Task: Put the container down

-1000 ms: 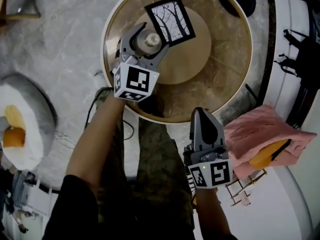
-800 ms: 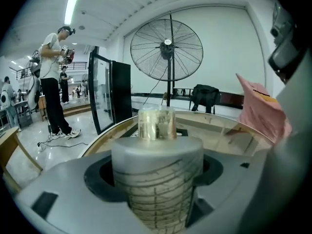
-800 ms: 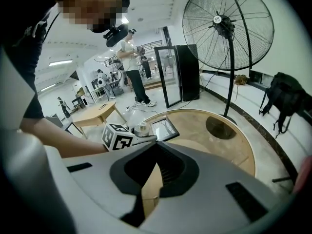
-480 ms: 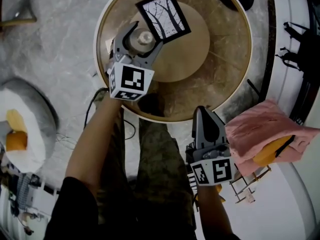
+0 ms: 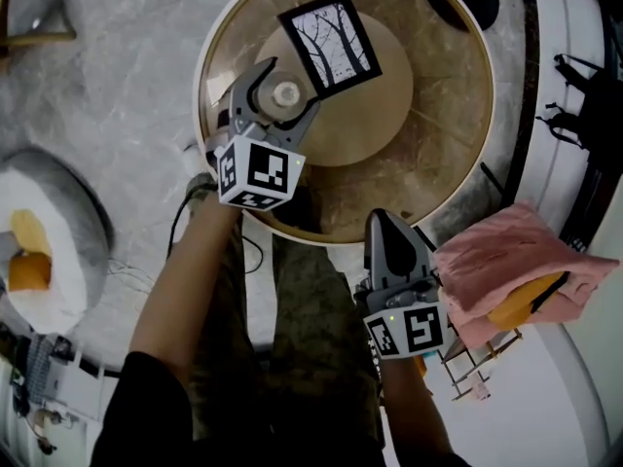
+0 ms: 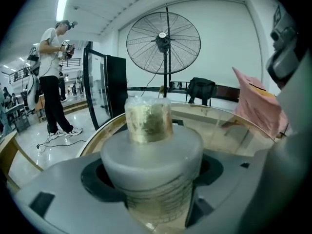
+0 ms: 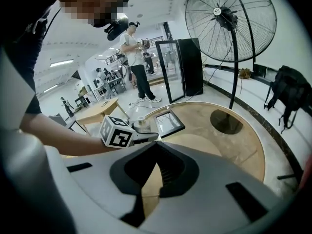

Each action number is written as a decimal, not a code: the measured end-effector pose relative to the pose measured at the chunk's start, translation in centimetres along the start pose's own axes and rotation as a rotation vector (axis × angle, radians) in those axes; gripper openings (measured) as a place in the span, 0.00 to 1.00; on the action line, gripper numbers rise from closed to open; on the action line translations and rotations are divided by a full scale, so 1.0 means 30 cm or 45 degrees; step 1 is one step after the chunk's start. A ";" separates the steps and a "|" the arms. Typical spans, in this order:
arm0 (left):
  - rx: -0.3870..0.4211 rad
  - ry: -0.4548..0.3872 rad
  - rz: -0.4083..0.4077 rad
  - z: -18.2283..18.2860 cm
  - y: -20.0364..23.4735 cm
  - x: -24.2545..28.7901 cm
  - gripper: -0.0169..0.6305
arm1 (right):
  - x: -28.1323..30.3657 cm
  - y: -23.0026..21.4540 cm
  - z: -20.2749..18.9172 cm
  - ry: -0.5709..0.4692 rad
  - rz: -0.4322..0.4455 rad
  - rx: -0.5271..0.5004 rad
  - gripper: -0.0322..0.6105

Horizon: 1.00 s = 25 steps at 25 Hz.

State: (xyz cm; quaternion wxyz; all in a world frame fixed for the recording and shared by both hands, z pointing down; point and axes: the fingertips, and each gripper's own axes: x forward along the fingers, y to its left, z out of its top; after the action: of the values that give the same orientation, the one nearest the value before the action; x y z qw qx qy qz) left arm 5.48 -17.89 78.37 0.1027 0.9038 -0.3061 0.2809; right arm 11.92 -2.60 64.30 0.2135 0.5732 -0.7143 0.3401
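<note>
Two grippers show in the head view. The left gripper (image 5: 270,93) sits in the upper middle of the frame, its jaws curved around a small container (image 5: 285,92) over the round table (image 5: 448,154), just left of a framed picture (image 5: 329,47). I cannot tell from here whether the container's base touches the tabletop. The right gripper (image 5: 386,224) hangs lower in the frame at the table's near edge, well apart from the container, with a pink cloth (image 5: 506,261) to its right.

In the left gripper view the jaws are clamped on the clear body of the container (image 6: 156,194), below its wide pale lid (image 6: 151,150) and foil-wrapped top (image 6: 147,120). A fan (image 6: 163,35) stands beyond.

In the right gripper view that gripper (image 7: 156,143) has its jaws pressed together with nothing between them. Upper left of them sits the left gripper (image 7: 143,130).

The container looks light and stiff, but its thin, smooth wall probably flexes and slips. I judge the best hold to be the present one, on the body under the lid's overhang, which would catch it if it slid.
</note>
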 end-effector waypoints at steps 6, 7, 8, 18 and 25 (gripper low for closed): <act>0.031 0.067 -0.062 -0.039 -0.016 -0.030 0.58 | 0.044 0.021 0.038 0.006 0.021 -0.016 0.08; 0.033 0.080 -0.077 -0.046 -0.019 -0.033 0.58 | 0.050 0.027 0.051 -0.001 0.026 -0.020 0.08; 0.034 0.089 -0.090 -0.051 -0.021 -0.036 0.58 | 0.055 0.035 0.065 -0.015 0.034 -0.019 0.08; 0.105 0.091 -0.140 -0.066 -0.034 -0.052 0.58 | 0.071 0.059 0.162 -0.154 -0.024 -0.031 0.08; 0.125 0.065 -0.086 -0.071 -0.018 -0.062 0.59 | 0.058 0.040 0.126 -0.127 -0.071 -0.037 0.08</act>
State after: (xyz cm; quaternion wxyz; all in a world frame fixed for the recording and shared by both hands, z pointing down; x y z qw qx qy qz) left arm 3.65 -15.80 79.05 0.0756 0.9101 -0.2587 0.3148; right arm 10.65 -6.40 62.67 0.1951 0.6059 -0.7127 0.2947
